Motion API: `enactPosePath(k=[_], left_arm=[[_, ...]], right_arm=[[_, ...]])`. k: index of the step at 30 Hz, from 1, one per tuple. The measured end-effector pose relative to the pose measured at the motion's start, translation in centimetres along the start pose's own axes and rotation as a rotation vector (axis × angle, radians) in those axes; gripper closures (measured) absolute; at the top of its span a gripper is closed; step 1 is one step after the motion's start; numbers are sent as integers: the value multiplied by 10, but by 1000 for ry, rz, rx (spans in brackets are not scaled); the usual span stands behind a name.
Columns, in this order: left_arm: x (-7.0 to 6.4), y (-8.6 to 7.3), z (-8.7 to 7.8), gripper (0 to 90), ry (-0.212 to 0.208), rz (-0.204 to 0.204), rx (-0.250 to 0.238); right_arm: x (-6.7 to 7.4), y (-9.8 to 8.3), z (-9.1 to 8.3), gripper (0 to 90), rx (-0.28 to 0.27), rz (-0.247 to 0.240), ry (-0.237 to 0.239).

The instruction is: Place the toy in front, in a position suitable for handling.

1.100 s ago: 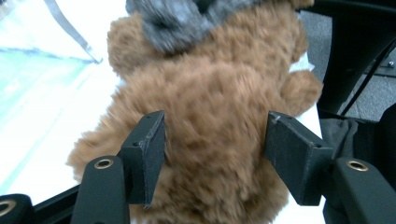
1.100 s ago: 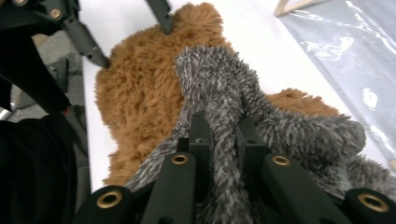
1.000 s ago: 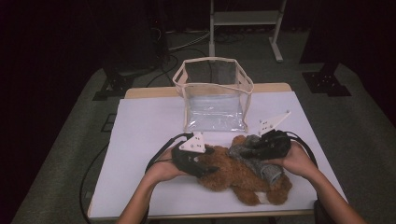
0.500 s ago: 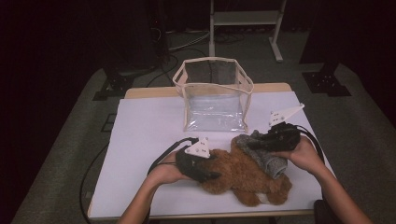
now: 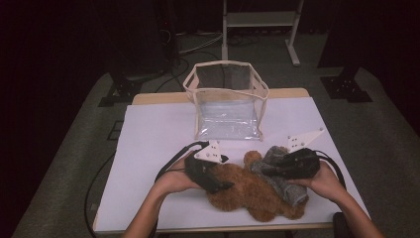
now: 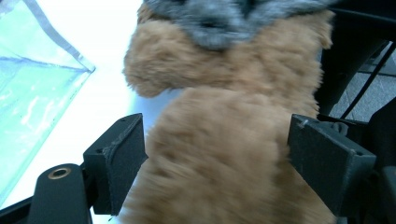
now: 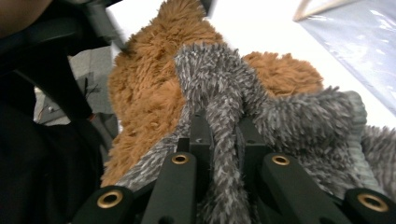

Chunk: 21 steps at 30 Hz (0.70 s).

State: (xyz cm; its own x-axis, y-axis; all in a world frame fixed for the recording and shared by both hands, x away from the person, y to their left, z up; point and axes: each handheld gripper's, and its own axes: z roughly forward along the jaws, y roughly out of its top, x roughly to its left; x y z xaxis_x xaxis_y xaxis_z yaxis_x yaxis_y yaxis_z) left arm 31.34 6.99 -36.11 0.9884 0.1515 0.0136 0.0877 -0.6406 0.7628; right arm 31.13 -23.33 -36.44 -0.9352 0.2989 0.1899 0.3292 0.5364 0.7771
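A brown plush toy (image 5: pixel 247 191) lies on the white table (image 5: pixel 153 139) near its front edge, with a grey fuzzy cloth (image 5: pixel 287 191) around its right part. My left gripper (image 5: pixel 227 172) straddles the plush body (image 6: pixel 224 74). Its jaws have just been opening and stand apart, with the fur between them (image 6: pixel 217 158). From the right, my right gripper (image 5: pixel 265 171) is shut on a fold of the grey cloth (image 7: pixel 299 116), which is pinched between its jaws (image 7: pixel 224 130).
A clear plastic bag (image 5: pixel 228 106) with a beige rim stands open-topped at the back middle of the table, just beyond the toy. Black cables trail from both grippers. A metal stand (image 5: pixel 260 20) and dark floor lie beyond the table.
The left gripper's jaws have spread wider around the plush. The right gripper has shifted slightly toward the front edge, still holding the grey cloth.
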Motion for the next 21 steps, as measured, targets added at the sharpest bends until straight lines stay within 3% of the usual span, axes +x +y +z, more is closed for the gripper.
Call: enactPosePath(k=[3,4,8,12,15,18,21], left_arm=[[-1,-6,9,204,-74,-33,35],[-3,-8,12,238,-91,-23,44],[-8,-10,11,253,-78,-5,51],[-10,-13,9,255,-79,3,46],[-11,-15,8,251,-79,-3,31],[-8,-18,8,195,-84,-18,9],[-7,-20,11,116,-89,-41,10]], right_arm=[[8,0,0,797,3,-25,5],[9,1,-1,797,5,-29,8],[7,6,-8,796,-3,-45,-8],[-4,11,-16,795,-48,-22,-51],[-10,8,-10,795,-30,0,-22],[-5,2,1,795,-13,0,10],[1,-1,2,795,-20,-6,15]])
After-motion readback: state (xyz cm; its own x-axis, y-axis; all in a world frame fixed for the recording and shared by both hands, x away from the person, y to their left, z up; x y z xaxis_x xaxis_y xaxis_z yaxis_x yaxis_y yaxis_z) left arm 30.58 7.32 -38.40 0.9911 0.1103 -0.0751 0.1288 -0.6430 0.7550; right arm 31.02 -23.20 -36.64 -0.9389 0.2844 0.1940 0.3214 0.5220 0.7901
